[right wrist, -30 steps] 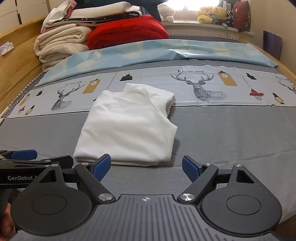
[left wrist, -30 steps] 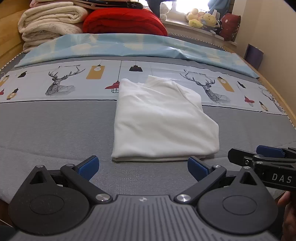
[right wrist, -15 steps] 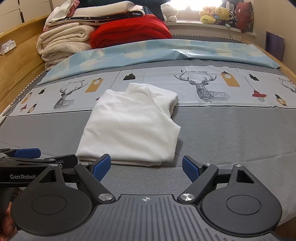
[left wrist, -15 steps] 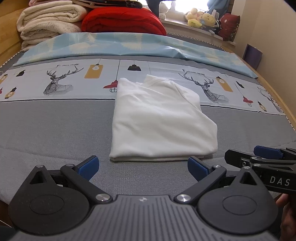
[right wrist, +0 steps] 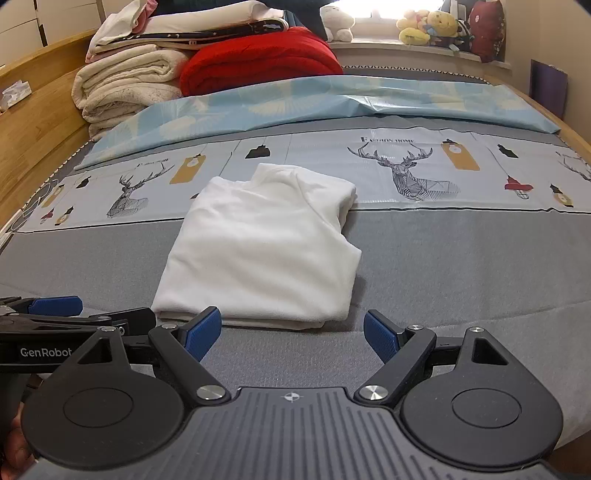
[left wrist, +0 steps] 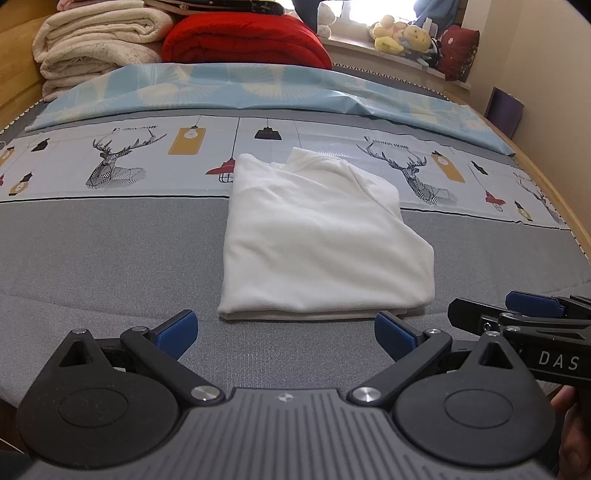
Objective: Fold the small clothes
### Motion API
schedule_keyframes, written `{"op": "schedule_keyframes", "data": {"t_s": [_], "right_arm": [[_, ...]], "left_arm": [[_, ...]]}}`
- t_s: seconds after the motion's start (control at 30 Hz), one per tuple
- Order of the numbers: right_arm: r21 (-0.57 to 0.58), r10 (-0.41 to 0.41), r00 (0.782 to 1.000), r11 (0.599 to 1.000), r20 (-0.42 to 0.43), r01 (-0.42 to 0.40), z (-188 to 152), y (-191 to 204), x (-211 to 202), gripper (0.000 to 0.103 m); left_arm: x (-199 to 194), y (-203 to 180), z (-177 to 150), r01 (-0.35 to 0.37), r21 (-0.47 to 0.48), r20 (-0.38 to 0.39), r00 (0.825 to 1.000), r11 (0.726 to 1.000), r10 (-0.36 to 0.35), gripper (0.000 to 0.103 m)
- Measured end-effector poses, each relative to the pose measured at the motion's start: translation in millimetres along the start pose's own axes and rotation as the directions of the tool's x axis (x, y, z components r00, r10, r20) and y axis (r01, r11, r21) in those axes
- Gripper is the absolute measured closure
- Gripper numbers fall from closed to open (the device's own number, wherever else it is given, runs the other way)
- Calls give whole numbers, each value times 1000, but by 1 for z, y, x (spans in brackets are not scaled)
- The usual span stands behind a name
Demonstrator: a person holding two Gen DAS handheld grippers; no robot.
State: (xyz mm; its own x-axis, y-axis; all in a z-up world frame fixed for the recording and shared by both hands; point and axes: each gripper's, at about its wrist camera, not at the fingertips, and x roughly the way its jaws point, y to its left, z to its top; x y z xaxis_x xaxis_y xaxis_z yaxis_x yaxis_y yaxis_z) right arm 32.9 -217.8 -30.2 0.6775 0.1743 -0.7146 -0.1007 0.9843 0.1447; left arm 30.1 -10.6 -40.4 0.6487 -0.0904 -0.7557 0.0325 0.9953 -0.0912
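Grippers: left gripper [left wrist: 286, 330] and right gripper [right wrist: 291, 330] are both held wide apart with nothing between the pads, hovering just short of the shirt's near edge. Each one is also seen poking into the other's view from the side.

Shirt: one white shirt [left wrist: 317, 243], laid flat on the grey part of the bed [left wrist: 92, 258], its far end lapping onto the deer-print strip [left wrist: 122, 162].

Done so far: sleeves look tucked in already, and the shirt has been brought to a neat-ish rectangle with layered edges visible at the near hem. Collar end sits at the far side.

Left to do: probably one more fold, near hem up toward the collar, judging by how long the rectangle is. Could also be counted as finished, hard to call.

Count, clothes to fold: 1 seen on the bed, no others spotted waiting.

Count, background stuff: 1 red blanket [right wrist: 258, 59], a stack of cream blankets [right wrist: 125, 88], a few plush toys [right wrist: 428, 24] on the sill, exact number not clear.
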Motion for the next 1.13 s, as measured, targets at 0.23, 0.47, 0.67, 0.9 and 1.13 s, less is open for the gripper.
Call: {"op": "schedule_keyframes", "data": {"t_s": [0.23,0.47,0.67,0.9,1.13], "right_arm": [[0,0,1000,1000,-1,0,0,0,0,18],[2,0,1000,1000,-2,0,0,0,0,18],[2,-1,1000,1000,-5,1,-1,0,1,18],[2,-1,1000,1000,-5,1,-1,0,1,18],[4,-2,1000,1000,-6,2,-2,0,2,18]], "left_arm": [[0,0,0,0,0,0,1000,1000,0,1],[0,0,0,0,0,0,1000,1000,0,1],[0,0,0,0,0,0,1000,1000,0,1],[0,0,0,0,0,-1,1000,1000,0,1],[0,0,0,-1,0,-2,1000,1000,1,1]]}}
